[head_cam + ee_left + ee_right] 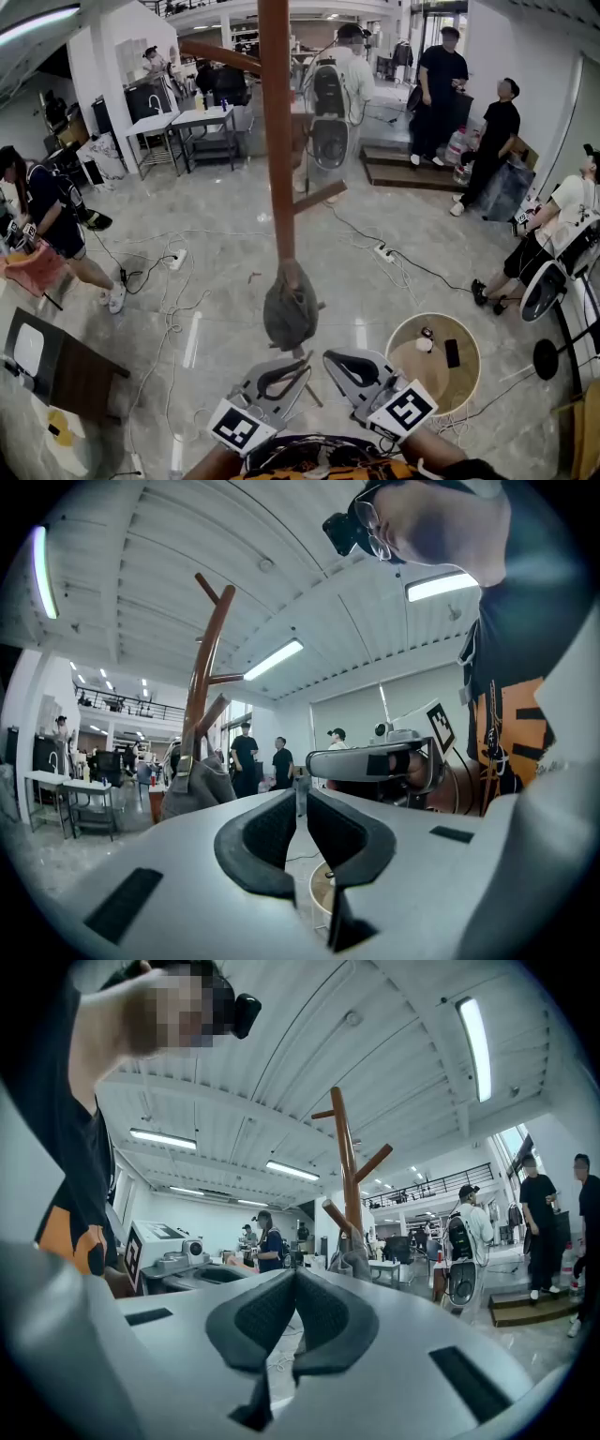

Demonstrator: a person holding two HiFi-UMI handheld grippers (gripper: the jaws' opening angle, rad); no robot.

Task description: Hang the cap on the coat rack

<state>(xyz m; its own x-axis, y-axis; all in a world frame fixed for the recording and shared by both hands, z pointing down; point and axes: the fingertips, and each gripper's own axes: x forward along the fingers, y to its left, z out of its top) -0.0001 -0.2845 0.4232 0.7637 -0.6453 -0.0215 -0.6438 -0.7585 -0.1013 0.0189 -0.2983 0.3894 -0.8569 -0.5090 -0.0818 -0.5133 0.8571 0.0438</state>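
Left claw point(300, 794) and right claw point(293, 1276) closed, empty; grey cap point(289, 314) hides its peg on coat rack point(277, 141)

Head view steeply down on coat rack point(277, 141); gripper views low, angled up, share it.

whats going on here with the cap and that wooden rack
A person with a pair of tongs in each hand is standing at a wooden coat rack. The grey cap hangs on one of its lower pegs, so the hanging looks done. The left tongs and the right tongs are both shut and empty, held side by side just short of the cap and not touching it.
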